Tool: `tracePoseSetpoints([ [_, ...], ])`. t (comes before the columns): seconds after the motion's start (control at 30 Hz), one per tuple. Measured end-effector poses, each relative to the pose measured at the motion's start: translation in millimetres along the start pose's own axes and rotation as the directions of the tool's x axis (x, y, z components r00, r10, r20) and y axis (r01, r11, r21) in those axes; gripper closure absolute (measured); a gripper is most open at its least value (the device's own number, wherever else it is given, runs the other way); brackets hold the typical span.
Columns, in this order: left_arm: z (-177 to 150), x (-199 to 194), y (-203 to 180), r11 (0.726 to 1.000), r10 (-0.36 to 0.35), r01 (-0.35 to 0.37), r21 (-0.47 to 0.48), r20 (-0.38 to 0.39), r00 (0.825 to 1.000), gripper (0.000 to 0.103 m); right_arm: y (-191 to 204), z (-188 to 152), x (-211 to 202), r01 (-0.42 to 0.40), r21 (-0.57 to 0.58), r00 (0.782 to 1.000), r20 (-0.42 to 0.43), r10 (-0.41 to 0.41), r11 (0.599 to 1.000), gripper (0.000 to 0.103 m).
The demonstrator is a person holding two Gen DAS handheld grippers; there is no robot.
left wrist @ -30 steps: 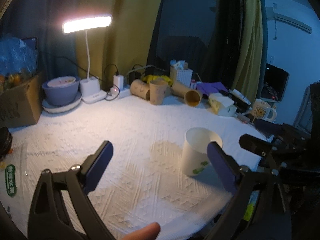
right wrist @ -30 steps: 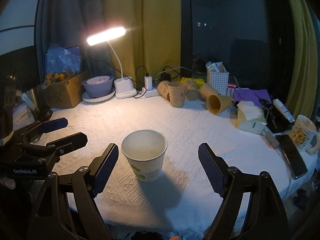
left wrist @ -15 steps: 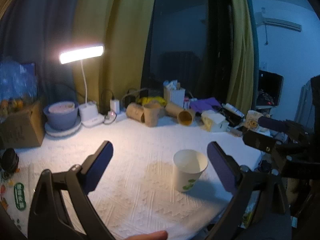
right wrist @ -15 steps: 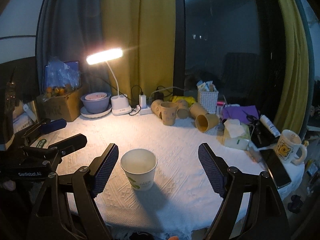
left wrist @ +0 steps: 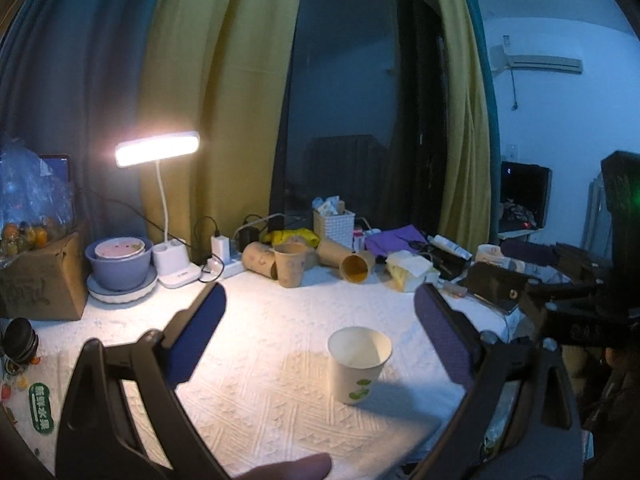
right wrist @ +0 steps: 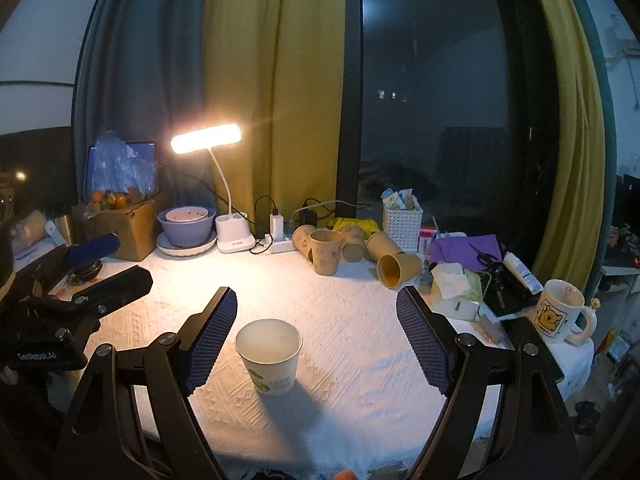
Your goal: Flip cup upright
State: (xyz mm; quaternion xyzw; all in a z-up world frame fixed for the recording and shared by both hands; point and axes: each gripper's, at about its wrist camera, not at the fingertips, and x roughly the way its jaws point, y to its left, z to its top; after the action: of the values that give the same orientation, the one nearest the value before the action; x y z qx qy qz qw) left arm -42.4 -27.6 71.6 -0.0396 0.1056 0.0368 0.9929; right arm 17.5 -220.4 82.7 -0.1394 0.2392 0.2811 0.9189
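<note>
My left gripper [left wrist: 320,328] stands with its jaws spread wide and nothing between the pads; my right gripper [right wrist: 316,338] is likewise spread wide and holds nothing. The white paper cup [right wrist: 269,356] with green leaf print stands upright, mouth up, on the white textured tablecloth [right wrist: 352,320] near the front edge of the table. In the right wrist view it sits just beside my left-hand pad [right wrist: 210,340], apart from it, and well clear of the other pad. In the left wrist view the cup [left wrist: 358,364] lies between my pads, nearer the right-hand one, touching neither. At the back of the table: a lit desk lamp [right wrist: 208,140], a group of brown paper cups [right wrist: 326,250], one upright and the others on their sides, a white basket [right wrist: 402,224], and a yellow-print mug [right wrist: 560,312] at the right edge.
</note>
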Motion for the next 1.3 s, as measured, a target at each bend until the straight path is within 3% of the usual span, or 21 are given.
tracePoseSetpoints([
  [1.3, -6.8, 0.7, -9.8, 0.999, -0.032, 0.032, 0.004, -0.016, 0.999, 0.007, 2.8, -6.7, 5.4, 0.000, 0.005, 1.000, -0.026, 0.000, 1.000, 0.019],
])
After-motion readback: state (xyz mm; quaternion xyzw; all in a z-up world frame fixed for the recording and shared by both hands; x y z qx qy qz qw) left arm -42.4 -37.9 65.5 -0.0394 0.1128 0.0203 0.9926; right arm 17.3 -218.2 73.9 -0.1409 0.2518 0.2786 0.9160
